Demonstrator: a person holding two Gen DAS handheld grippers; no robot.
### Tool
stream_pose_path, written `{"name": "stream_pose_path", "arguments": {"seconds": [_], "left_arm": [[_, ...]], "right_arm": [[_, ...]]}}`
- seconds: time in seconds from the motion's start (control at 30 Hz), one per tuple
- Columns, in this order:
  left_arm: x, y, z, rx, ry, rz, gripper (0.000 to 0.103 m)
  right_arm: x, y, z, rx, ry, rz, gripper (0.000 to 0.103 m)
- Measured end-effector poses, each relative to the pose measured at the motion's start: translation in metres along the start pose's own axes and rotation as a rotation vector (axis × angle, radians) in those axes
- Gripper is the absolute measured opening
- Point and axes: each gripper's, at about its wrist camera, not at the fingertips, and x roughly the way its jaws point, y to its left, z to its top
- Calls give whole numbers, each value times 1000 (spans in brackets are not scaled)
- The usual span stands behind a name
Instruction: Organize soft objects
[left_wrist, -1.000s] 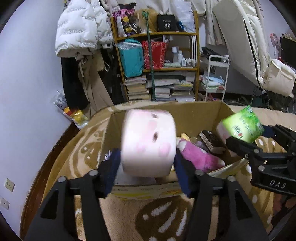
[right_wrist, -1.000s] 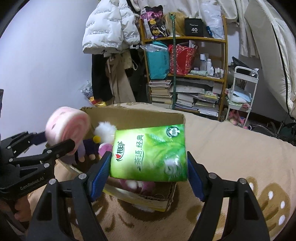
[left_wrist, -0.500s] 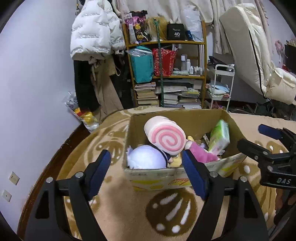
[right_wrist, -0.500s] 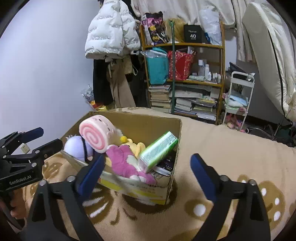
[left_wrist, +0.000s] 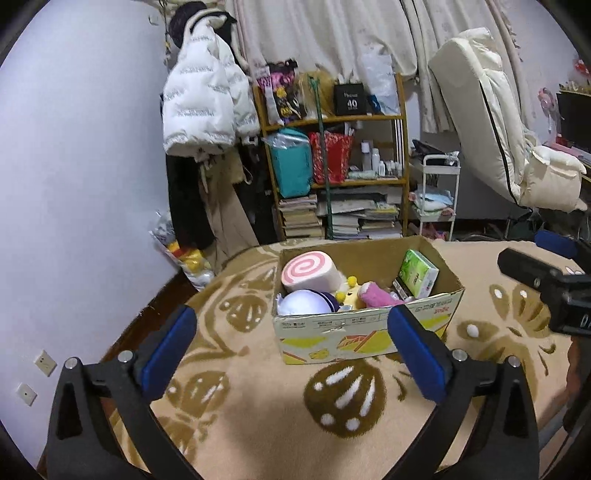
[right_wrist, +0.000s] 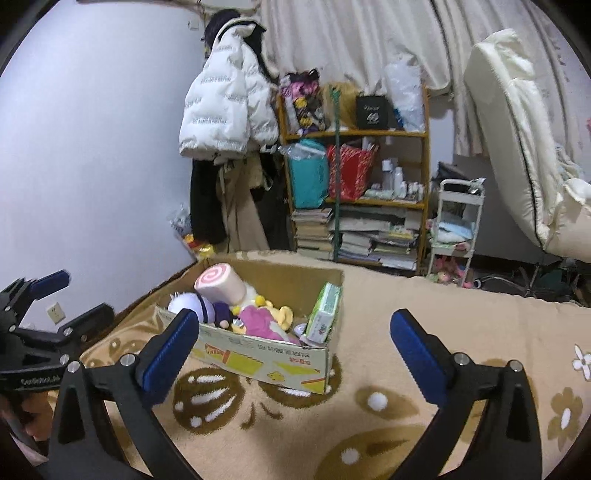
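Left tool (left_wrist: 291, 349) has jaws opening, nothing between the pads, nothing held. Cardboard box (left_wrist: 354, 334) sits on the beige patterned blanket (left_wrist: 258, 417), ahead of both tools. Inside, left to right: white-and-purple plush (left_wrist: 304, 302) at the front left, pink swirl roll cushion (left_wrist: 308, 273) leaning above it, yellow plush (left_wrist: 349, 293), pink plush (left_wrist: 375, 297), green tissue pack (left_wrist: 417, 273) propped against the right wall. Right tool (right_wrist: 293, 349) spread wide, empty, held clear of the box.

Black triangular-framed claw (left_wrist: 291, 350) arms, blue pads (left_wrist: 168, 347), silver screws, white lettering.
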Motion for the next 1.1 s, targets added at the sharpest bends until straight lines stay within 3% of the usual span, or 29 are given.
{"name": "stream_pose_path", "arguments": {"seconds": [0.33, 0.57, 1.1], "left_arm": [[-50, 8, -13, -28, -75, -35, 102], [-62, 9, -21, -32, -143, -2, 102], [-42, 20, -26, -95, -102, -19, 102]], "right_arm": [[-49, 1, -1, 2, -53, 17, 103], [-74, -2, -8, 6, -80, 0, 103], [-70, -11, -12, 8, -82, -30, 103]]}}
